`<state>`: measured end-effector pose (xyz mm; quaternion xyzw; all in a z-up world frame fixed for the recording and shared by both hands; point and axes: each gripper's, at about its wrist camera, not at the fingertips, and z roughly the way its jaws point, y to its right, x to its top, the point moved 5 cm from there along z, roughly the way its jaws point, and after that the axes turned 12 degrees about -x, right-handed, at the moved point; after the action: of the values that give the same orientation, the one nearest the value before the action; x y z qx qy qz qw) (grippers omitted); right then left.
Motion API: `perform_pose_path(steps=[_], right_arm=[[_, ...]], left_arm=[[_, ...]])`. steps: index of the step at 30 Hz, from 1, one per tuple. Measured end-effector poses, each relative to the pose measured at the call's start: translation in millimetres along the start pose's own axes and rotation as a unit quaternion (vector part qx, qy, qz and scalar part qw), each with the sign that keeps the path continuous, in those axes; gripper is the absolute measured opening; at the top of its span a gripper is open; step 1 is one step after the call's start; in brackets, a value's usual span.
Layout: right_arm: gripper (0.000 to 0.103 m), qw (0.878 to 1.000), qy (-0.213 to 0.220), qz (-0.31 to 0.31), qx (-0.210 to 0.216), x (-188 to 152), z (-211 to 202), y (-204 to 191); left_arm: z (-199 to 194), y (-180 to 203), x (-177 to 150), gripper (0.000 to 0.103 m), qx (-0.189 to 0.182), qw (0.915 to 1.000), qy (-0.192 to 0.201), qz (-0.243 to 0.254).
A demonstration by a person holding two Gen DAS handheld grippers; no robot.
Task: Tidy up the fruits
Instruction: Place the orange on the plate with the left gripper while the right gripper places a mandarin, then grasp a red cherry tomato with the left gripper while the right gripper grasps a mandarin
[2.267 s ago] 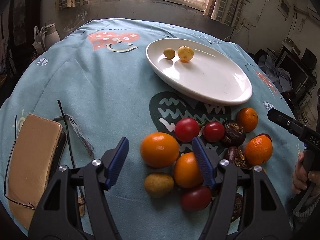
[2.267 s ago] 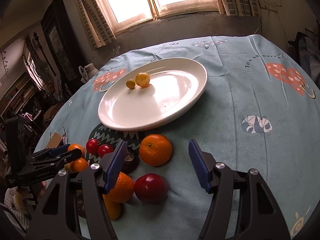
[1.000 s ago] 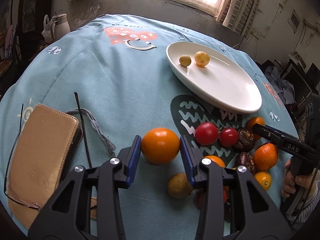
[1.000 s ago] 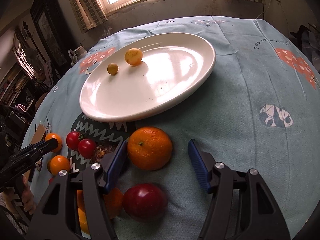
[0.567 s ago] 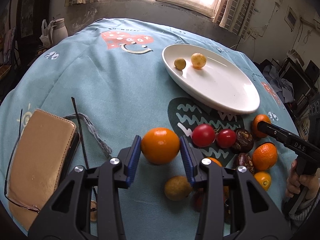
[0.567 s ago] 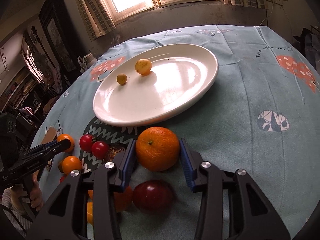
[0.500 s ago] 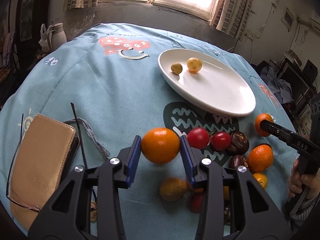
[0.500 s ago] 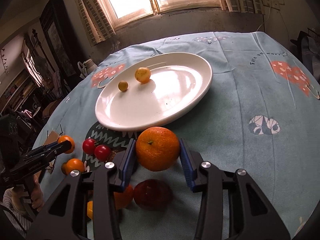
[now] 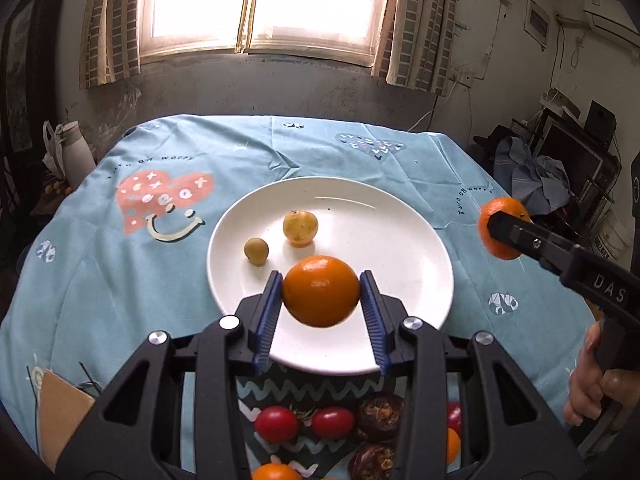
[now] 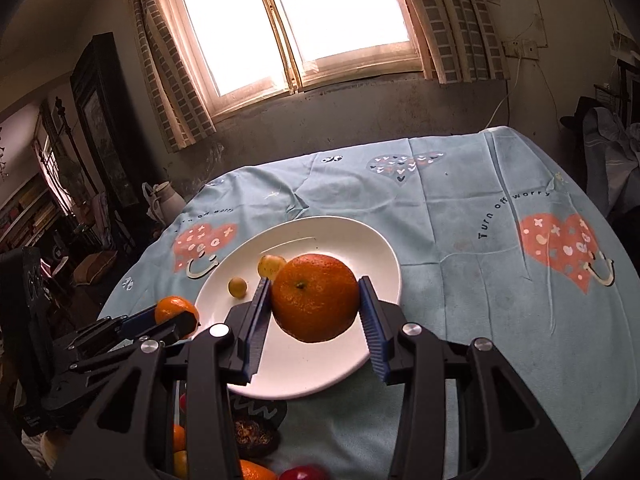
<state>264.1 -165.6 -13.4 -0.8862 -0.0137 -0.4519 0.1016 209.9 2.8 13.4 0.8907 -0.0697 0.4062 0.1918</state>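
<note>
Now both lifted off the worktop (image 9: 120,280) since a second ago: left gripper (image 9: 320,300) clamped on a smooth orange (image 9: 320,290), right gripper (image 10: 314,304), jaws just closed, clamped on a dimpled orange (image 10: 315,296). Poised over the white plate (image 9: 400,240), near two small yellow fruits (image 9: 300,227). Ample bare plate rightward; rim close below.

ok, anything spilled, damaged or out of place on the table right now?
Nothing stands out. Each gripper holds a whole orange, left and right, over the white plate, which sits flat with two small yellow fruits. Remaining fruit lies unspilled on the cloth.
</note>
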Motion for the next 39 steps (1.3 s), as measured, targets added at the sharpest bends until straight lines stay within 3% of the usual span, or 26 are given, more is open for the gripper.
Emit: perform_pose_path(steps=[5, 10, 13, 16, 20, 24, 28, 32, 39], right_arm=[[0.044, 0.999, -0.048, -0.003, -0.005, -25, 55, -8], [0.047, 0.998, -0.062, -0.006, -0.019, -31, 69, -5], [0.063, 0.999, -0.04, -0.003, -0.02, -27, 60, -5], [0.063, 1.0, -0.016, 0.0, -0.01, -18, 42, -7], [0.063, 1.0, 0.022, 0.004, 0.017, -4, -1, -13], [0.064, 0.998, 0.054, -0.002, 0.019, -20, -44, -10], [0.064, 0.999, 0.044, -0.004, 0.021, -58, -62, 2], [0.064, 1.0, 0.004, 0.01, 0.015, -89, -57, 16], [0.064, 1.0, -0.001, 0.014, 0.0, -90, -51, 20]], left_arm=[[34, -16, -18, 0.04, 0.011, 0.9994, -0.033, -0.004], [43, -28, -23, 0.045, 0.013, 0.9989, -0.042, -0.016], [40, -30, -23, 0.054, 0.015, 0.9991, -0.036, -0.019], [33, -28, -23, 0.056, 0.012, 0.9993, -0.028, -0.019], [10, -34, -21, 0.067, 0.02, 0.9994, -0.003, -0.028], [-24, -49, -32, 0.074, 0.026, 0.9979, 0.026, -0.054], [-47, -60, -65, 0.076, 0.049, 0.9965, 0.017, -0.066], [-59, -58, -91, 0.078, 0.054, 0.9967, 0.001, -0.06], [-49, -52, -95, 0.078, 0.037, 0.9983, -0.012, -0.044]])
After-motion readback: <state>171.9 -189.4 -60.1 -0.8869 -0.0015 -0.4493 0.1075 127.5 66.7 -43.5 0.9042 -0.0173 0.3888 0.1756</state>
